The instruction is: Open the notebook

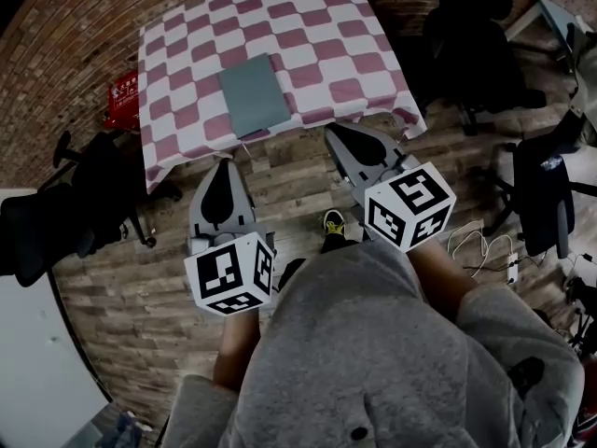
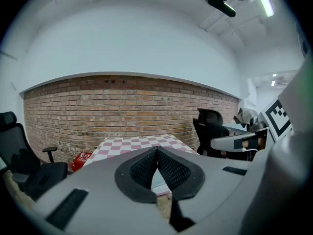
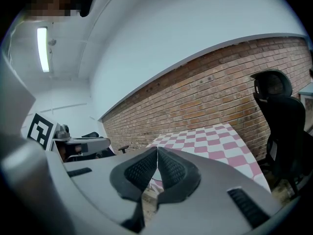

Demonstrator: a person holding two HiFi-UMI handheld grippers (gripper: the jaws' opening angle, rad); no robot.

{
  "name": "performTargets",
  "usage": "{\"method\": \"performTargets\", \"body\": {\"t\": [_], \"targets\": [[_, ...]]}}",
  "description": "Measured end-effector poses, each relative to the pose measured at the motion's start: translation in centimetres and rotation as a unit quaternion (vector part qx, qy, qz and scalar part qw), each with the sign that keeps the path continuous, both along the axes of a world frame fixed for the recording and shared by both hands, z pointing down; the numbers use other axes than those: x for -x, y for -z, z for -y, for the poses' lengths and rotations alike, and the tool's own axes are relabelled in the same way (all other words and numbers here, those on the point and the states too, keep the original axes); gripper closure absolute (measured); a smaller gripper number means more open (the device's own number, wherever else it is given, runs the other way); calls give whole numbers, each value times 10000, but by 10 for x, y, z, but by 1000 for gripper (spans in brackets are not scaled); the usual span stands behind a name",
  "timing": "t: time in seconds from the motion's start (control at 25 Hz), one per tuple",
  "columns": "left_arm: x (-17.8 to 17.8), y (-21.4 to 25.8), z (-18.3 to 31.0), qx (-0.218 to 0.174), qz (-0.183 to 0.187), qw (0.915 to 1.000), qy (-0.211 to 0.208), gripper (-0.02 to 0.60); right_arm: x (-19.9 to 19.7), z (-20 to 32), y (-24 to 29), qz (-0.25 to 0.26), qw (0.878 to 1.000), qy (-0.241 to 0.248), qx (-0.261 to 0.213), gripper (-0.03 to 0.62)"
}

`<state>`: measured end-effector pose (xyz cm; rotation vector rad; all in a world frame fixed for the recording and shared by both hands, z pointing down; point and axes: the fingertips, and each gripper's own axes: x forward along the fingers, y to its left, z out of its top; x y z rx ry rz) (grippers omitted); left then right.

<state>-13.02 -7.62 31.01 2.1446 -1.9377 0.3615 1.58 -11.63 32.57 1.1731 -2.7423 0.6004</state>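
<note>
Though not yet opened, notebook (image 1: 254, 94): closed, grey cover up, flat on the checked cloth near the table's front edge, left of that edge's middle, turned slightly askew to it.
Table (image 1: 354, 54): covered by a pink-and-white checked cloth that hangs over the front edge and both front corners; far edge close to a brick wall (image 2: 122, 106).
Left gripper (image 1: 222, 163): jaws pressed together with nothing between the pads; tip over the wooden floor (image 1: 280, 180), short of the table's front edge, below the notebook's near end and apart from it.
Right gripper (image 1: 328, 129): jaws likewise together and empty; tip close to the cloth hanging off the front edge, right of the notebook and clear of it; contact with the cloth not readable.
Marker cubes (image 1: 230, 273): one at the rear of each gripper, nearest the person.
Red box (image 1: 123, 99): on the floor beside the table's left edge, at the foot of the brick wall.
Office chairs (image 1: 89, 203): black; one left of the table, more off its right edge.
Person (image 1: 373, 343): grey top, forearms behind the cubes, one shoe (image 1: 333, 222) on the floor between the grippers.
</note>
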Motion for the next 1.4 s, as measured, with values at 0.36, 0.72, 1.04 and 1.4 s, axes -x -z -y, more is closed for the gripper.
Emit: {"method": "performTargets", "body": {"t": [0.36, 0.72, 1.04, 1.4], "targets": [[-3, -2, 10, 6, 28, 10000, 51, 572, 3, 11, -1, 41, 9999, 120, -10, 568], [-4, 5, 15, -68, 38, 9999, 70, 572, 3, 16, 5, 54, 9998, 163, -86, 568], [-11, 9, 17, -94, 113, 9999, 16, 572, -2, 17, 9, 128, 9997, 176, -144, 568], [-18, 15, 18, -167, 211, 9996, -6, 572, -8, 23, 11, 145, 9996, 153, -208, 568]]}}
